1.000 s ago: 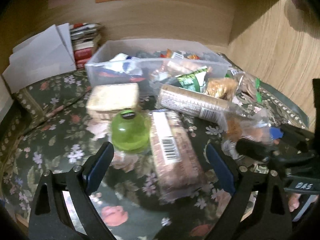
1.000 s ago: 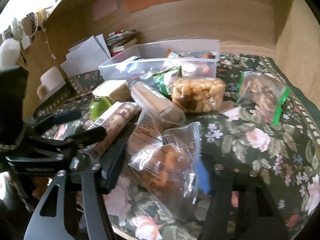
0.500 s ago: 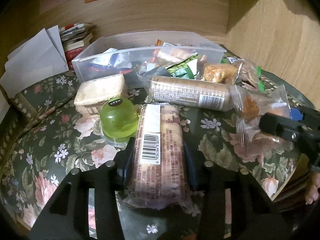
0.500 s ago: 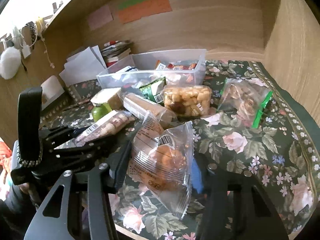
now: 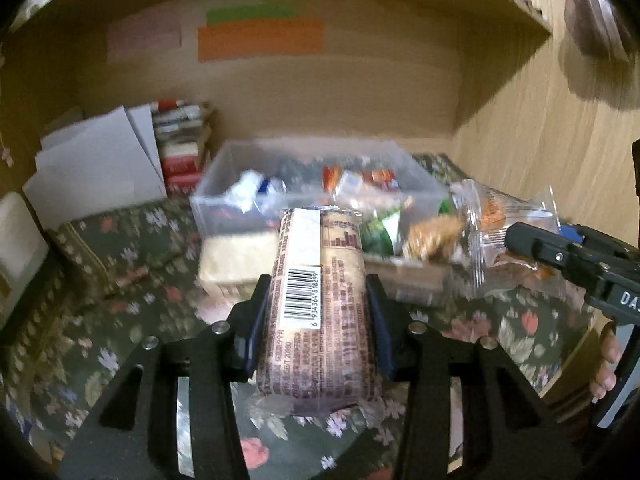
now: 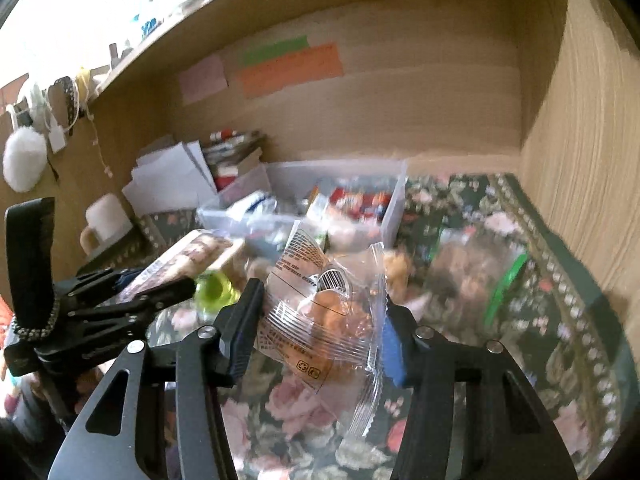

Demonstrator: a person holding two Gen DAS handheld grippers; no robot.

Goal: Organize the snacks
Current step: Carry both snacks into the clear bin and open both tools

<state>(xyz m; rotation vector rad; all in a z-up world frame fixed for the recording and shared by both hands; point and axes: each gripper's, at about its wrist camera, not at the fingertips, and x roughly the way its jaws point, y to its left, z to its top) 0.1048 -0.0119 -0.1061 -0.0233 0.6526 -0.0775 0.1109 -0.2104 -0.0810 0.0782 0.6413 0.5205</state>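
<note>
My left gripper [image 5: 316, 300] is shut on a long brown biscuit packet with a barcode [image 5: 320, 312] and holds it lifted above the floral cloth. My right gripper [image 6: 320, 312] is shut on a clear bag of orange-brown pastry [image 6: 324, 320], also lifted. The clear plastic bin [image 5: 224, 192] with several snacks inside stands behind both, also in the right wrist view [image 6: 394, 204]. The biscuit packet shows at the left of the right wrist view [image 6: 180, 260]; the pastry bag shows at the right of the left wrist view [image 5: 500, 232].
On the floral cloth [image 6: 540, 280] lie a pale cracker pack [image 5: 236, 256], a green jelly cup [image 6: 214, 288], a zip bag with a green strip [image 6: 472, 272] and other snacks. White papers [image 5: 96, 168], a stack of books [image 5: 180, 152] and a mug [image 6: 104, 220] sit at back left. Wooden walls enclose the back and right.
Both grippers have closed on their packets and lifted them off the cloth, toward the bin. One second ago both stood open around them.
</note>
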